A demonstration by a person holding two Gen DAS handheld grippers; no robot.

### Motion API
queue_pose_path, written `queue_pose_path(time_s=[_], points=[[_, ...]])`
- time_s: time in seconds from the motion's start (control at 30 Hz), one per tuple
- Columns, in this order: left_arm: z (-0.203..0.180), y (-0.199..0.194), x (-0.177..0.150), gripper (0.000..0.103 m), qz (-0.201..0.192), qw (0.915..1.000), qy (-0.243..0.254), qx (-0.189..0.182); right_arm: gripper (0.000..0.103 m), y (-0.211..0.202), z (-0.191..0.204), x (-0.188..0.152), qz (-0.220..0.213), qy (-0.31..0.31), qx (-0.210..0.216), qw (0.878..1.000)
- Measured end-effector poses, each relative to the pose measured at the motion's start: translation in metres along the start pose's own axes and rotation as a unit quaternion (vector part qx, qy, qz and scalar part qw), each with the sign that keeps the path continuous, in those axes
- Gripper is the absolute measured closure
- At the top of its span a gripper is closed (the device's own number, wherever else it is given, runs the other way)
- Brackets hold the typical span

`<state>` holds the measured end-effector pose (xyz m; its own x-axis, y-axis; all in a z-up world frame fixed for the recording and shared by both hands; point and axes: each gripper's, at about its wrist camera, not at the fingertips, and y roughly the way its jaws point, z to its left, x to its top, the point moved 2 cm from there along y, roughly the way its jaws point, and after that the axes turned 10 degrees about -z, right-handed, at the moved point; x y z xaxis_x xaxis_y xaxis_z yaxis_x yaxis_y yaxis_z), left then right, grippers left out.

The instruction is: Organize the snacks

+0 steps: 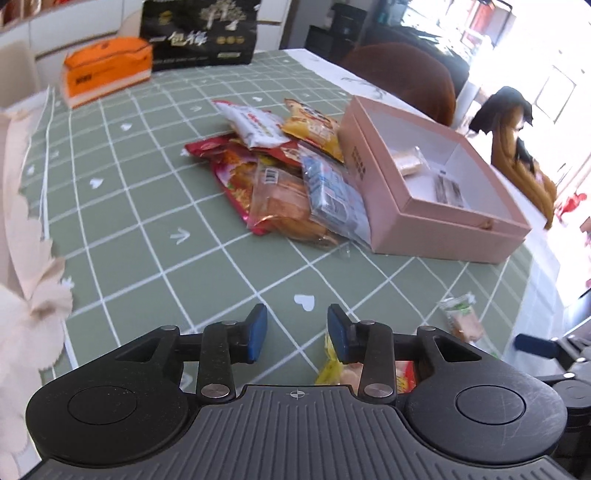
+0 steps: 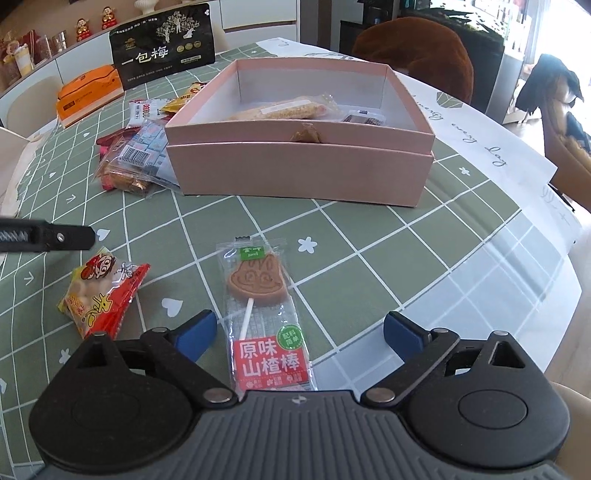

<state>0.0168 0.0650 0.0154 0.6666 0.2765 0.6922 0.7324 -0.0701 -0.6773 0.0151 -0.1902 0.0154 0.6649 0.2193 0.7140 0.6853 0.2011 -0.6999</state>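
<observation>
My right gripper (image 2: 301, 332) stands wide open low over the green checked tablecloth. A wrapped hawthorn lollipop (image 2: 264, 306) lies flat between its blue pads, and neither pad touches it. To its left lies a small yellow and red snack bag (image 2: 103, 295). My left gripper (image 1: 297, 330) is open with nothing between its fingers; that same snack bag (image 1: 332, 369) shows just under its right finger. The pink box (image 2: 295, 173) stands open behind, with a few packets inside. A pile of snack packets (image 1: 288, 173) lies against the box's left side.
At the table's far end stand an orange tissue pack (image 1: 107, 74) and a large black bag (image 1: 199, 33). A brown chair (image 2: 417, 48) is behind the box. A white printed sheet (image 2: 480, 129) covers the table's right side, near the rounded edge.
</observation>
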Motion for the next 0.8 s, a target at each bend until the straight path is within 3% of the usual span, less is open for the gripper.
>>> queue_pose_path(time_s=[0.2,0.3,0.53,0.7,0.8], points=[[0.003,-0.009,-0.003,0.062,0.032,0.9962,-0.076,-0.03,0.0,0.0,-0.002,-0.003,-0.009,0.005,-0.005,1.0],[-0.02,-0.005,-0.006,0.062,0.041,0.9969,-0.053,-0.04,0.0,-0.001,-0.001,-0.005,-0.02,0.006,-0.008,1.0],[-0.066,0.014,-0.017,0.059,0.037,0.9963,0.073,-0.027,0.0,-0.004,-0.001,-0.011,-0.043,0.004,-0.006,0.999],[-0.05,0.006,-0.021,0.057,0.017,0.9951,0.097,-0.01,0.0,-0.007,-0.002,-0.014,-0.053,0.003,-0.006,0.999],[-0.032,0.006,-0.019,0.052,0.024,0.9973,0.069,-0.013,0.0,-0.007,-0.001,-0.014,-0.052,0.004,-0.006,0.999]])
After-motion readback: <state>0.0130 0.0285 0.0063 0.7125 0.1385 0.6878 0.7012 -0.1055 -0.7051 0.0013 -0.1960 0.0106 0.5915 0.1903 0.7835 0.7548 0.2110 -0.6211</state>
